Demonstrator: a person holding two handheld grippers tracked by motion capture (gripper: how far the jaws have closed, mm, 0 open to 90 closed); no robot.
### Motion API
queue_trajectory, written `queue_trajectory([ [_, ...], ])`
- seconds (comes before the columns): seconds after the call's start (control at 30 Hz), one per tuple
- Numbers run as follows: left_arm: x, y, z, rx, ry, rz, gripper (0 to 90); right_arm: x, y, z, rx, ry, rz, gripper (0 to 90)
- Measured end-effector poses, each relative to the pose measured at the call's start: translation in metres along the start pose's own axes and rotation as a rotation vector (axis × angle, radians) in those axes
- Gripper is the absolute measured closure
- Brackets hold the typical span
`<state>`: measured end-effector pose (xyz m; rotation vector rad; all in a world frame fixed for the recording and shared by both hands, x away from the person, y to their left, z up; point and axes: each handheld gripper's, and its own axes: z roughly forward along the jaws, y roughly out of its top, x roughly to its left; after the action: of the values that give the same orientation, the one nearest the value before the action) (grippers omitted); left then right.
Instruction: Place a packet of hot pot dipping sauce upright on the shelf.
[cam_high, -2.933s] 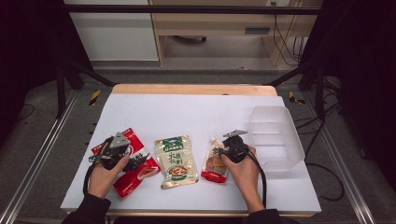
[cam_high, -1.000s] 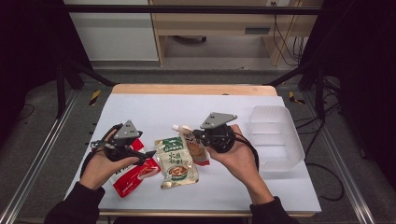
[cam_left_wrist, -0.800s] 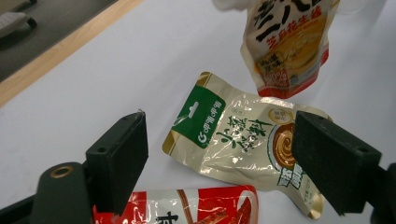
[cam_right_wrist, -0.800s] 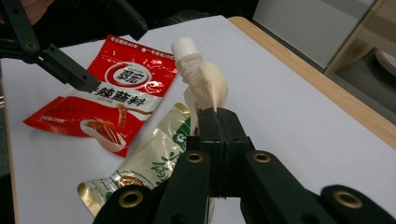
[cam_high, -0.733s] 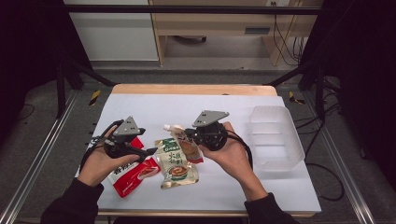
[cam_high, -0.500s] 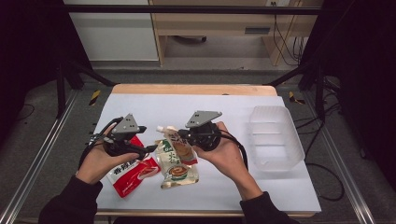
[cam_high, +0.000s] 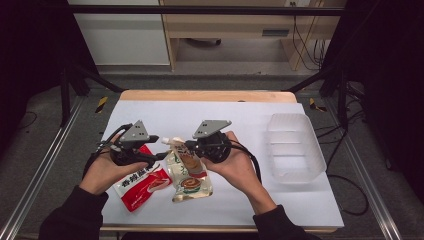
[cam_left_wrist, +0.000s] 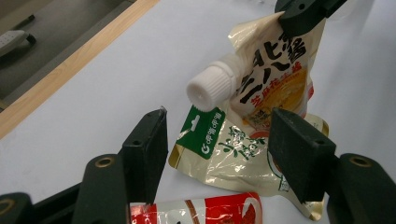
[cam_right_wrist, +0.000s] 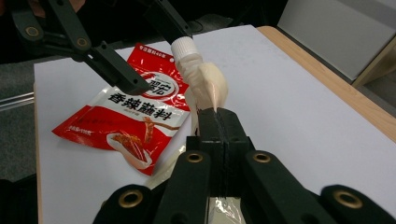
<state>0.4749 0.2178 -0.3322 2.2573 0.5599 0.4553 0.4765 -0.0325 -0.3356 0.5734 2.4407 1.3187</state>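
A spouted sauce pouch (cam_high: 187, 160) with a white screw cap (cam_high: 166, 141) hangs above the table, its top edge pinched in my right gripper (cam_high: 192, 146), which is shut on it. In the right gripper view the pouch (cam_right_wrist: 208, 86) rises from the shut jaws (cam_right_wrist: 215, 114), cap (cam_right_wrist: 183, 46) pointing away. My left gripper (cam_high: 160, 146) is open, level with the cap. In the left gripper view the cap (cam_left_wrist: 210, 88) lies just beyond the gripper's (cam_left_wrist: 219, 135) spread jaws, apart from both.
A red seasoning pouch (cam_high: 142, 182) and a beige pouch with a green label (cam_high: 192, 185) lie flat on the white table (cam_high: 215, 112) under the grippers. A clear plastic tub (cam_high: 295, 145) stands at the right. A wooden edge runs along the far side.
My right gripper picked the spouted pouch off the table and carried it up and left. My left gripper rose off the red pouch and turned towards the cap.
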Motion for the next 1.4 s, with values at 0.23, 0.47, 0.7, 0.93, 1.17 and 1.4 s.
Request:
queue_trajectory([
  [0.23,-0.002,0.009,0.004,-0.003,-0.014,0.023,42.0,0.004,0.002,0.003,-0.007,0.022,-0.013,90.0],
  [0.47,0.000,0.011,0.006,-0.018,-0.046,0.020,52.2,0.006,0.002,0.003,-0.017,0.042,-0.017,90.0],
  [0.7,0.000,0.012,0.007,0.000,-0.067,0.015,69.2,0.004,0.000,0.003,-0.015,0.035,-0.009,90.0],
  [0.93,-0.003,0.020,0.007,-0.001,-0.105,0.029,72.3,-0.001,-0.004,-0.003,-0.018,0.017,-0.009,90.0],
  [1.17,-0.006,0.038,0.006,0.033,-0.124,0.068,73.4,-0.006,-0.007,-0.008,0.008,0.014,-0.031,89.1],
  [1.4,-0.009,0.049,0.006,0.068,-0.113,0.101,73.9,-0.008,0.000,-0.012,0.096,-0.035,-0.156,63.9],
])
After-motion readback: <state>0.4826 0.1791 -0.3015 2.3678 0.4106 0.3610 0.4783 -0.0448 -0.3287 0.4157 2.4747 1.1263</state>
